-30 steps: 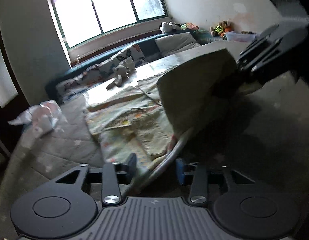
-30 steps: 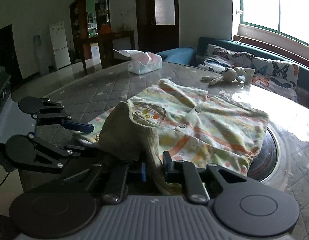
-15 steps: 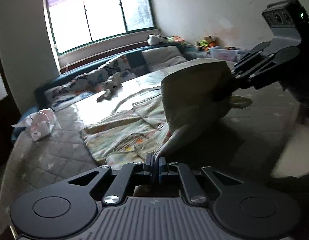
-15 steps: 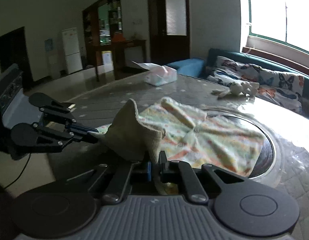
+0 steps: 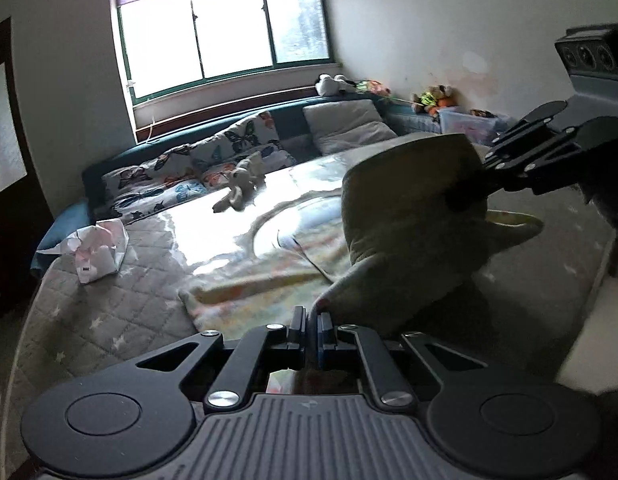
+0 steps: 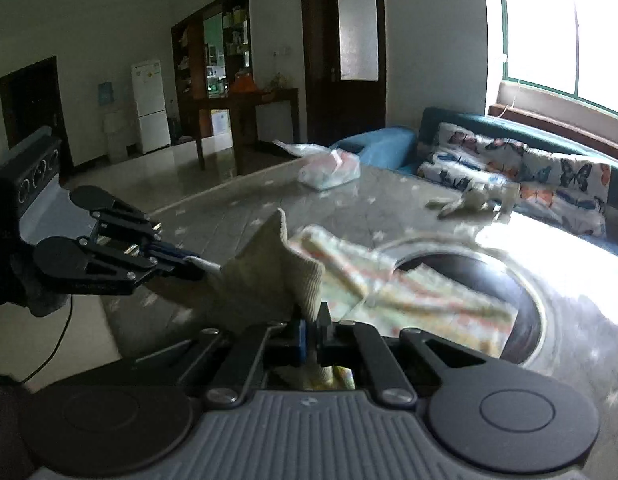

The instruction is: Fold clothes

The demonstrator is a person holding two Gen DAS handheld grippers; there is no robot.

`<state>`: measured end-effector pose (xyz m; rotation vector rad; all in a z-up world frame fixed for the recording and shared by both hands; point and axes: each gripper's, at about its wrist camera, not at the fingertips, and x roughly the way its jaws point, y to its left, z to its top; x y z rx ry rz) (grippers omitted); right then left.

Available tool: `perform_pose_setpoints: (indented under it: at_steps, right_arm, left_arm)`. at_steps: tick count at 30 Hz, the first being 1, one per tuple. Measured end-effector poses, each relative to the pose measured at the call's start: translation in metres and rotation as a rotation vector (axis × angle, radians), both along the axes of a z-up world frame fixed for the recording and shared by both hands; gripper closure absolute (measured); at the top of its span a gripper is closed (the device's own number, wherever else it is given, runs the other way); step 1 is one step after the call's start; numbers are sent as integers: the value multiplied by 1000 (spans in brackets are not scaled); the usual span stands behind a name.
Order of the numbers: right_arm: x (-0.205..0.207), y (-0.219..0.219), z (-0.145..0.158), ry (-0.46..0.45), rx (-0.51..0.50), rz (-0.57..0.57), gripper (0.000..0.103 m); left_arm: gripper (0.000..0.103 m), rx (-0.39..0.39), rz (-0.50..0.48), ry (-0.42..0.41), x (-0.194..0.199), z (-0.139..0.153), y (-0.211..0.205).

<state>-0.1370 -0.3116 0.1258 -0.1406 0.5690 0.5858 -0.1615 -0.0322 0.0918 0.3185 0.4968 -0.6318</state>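
the left gripper [image 5: 312, 322] is pinched tight on a corner of a beige ribbed garment [image 5: 413, 216], and the right gripper [image 6: 312, 322] is likewise clamped on another part of the same cloth's ribbed edge [image 6: 305, 280]. in each wrist view the other tool shows at the far end of the cloth: from the left gripper the right one sits ahead and to the right, higher in the picture; from the right gripper the left one sits ahead and to the left.

so the beige garment hangs stretched between the two tools, its long axis running from one pinch to the other, lifted off the quilted table cover [image 5: 89, 308]. beyond both grippers, further forward and lower, a pastel printed baby shirt [image 6: 421, 300] lies spread on the table, partly over a dark round inset [image 6: 521, 280]. whether the beige piece is joined to that shirt or only resting against it cannot be told; the near hem is blurred.

neither hand is nearer the cloth, since both hold it. what matters for the coming move is this span: the held edge faces forward toward the spread shirt, so carrying it away from the person would lay it over that piece.

a tissue pack [image 5: 95, 254] sits well off to the left gripper's left, and a plush rabbit [image 5: 239, 190] far ahead.
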Motion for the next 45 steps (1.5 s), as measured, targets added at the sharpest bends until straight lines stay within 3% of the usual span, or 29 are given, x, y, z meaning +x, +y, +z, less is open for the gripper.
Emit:
perform_pose_setpoints:
  at_steps: [8,13,22,29,32,37,41,45]
  right_arm:
    - [87,11,-6,-1,-50,-49,99]
    - [144,19,-14,11,-77,-81,99]
    - [209,24,-71,111,-66,-202,94]
    - [199,7,-78,127,-27,-266,78]
    - [180,2,-74,124,-28,-253,63]
    - [148,-5,-81,140,-85,-252,59]
    - [136,-7,-88,137,-134,-259,52]
    - [149,-10,-96,139,-165,-290,51]
  left_arm:
    - [97,-7,66,22,85,3,-15]
    - [97,58,105,68,141,-12,-27]
    - [91,110,179,147,199,-50,-39]
    - [73,109,243,157,209,-60,-38]
    - [70,99,286,144,212,-56,-33]
    - [70,60,326,129,208,-47,-23]
    - [68,20,299,107,189,-37,-25]
    - [66,9,224,109,170,-35,-38]
